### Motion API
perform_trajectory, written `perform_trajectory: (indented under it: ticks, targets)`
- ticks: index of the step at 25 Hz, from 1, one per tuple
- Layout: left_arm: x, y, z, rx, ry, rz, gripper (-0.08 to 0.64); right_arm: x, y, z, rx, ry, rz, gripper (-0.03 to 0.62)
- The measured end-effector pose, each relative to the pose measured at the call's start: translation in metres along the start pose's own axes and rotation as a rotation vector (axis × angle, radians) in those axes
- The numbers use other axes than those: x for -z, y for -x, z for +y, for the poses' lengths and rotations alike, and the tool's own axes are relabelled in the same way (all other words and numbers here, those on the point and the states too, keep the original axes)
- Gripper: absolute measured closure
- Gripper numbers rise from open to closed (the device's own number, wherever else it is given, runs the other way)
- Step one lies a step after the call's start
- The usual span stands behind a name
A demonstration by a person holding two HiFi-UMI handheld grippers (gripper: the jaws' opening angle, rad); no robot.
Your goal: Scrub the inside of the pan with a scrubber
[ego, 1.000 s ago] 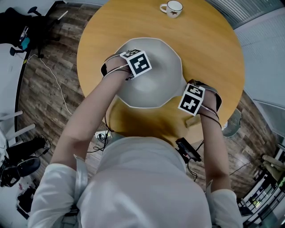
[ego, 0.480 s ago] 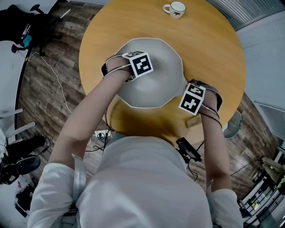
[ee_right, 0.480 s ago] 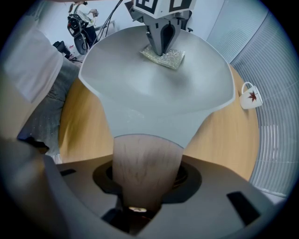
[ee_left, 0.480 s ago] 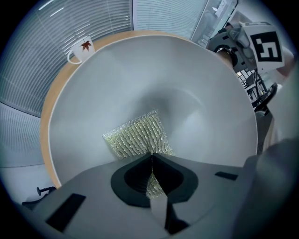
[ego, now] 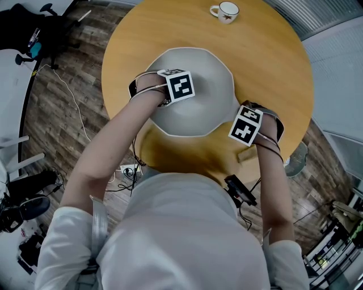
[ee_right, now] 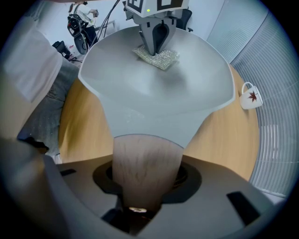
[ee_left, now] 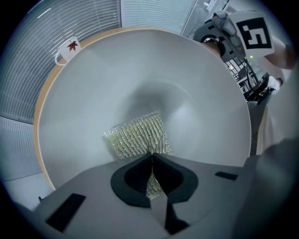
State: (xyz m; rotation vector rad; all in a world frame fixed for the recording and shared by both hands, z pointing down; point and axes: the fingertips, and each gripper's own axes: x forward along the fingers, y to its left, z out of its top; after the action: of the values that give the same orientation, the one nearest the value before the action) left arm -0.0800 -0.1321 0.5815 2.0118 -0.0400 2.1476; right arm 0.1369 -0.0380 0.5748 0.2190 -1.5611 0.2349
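A wide grey pan (ego: pixel 204 113) sits in the middle of the round wooden table (ego: pixel 272 68). My left gripper (ego: pixel 180 86) reaches down into the pan's bowl (ee_left: pixel 140 74). It (ee_left: pixel 152 156) is shut on a silvery mesh scrubber (ee_left: pixel 138 135), which lies flat against the pan's bottom. From the right gripper view, the scrubber (ee_right: pixel 158 57) lies under the left gripper (ee_right: pixel 156 32) at the far side of the pan (ee_right: pixel 154 88). My right gripper (ego: pixel 245 126) is at the pan's near right side. Its jaws (ee_right: pixel 145 175) are shut on the pan's wooden handle (ee_right: pixel 145 163).
A white mug (ego: pixel 226 9) with a red leaf mark stands at the table's far edge; it also shows in both gripper views (ee_left: pixel 67 48) (ee_right: pixel 250 96). The table's near edge runs just below the right gripper. Cables and chairs lie on the wooden floor (ego: pixel 62 113) around the table.
My left gripper has slid the scrubber slightly to the right and toward me across the pan's bottom. The right gripper and the pan have stayed in place.
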Motion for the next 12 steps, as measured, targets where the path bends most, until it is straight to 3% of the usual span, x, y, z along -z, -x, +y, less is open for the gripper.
perform_trajectory:
  ticks: [12]
  targets:
    - [0.01,-0.006,-0.022,0.073,-0.09,0.029,0.543,0.0,-0.002,-0.001,0.003,0.001,0.003,0.413]
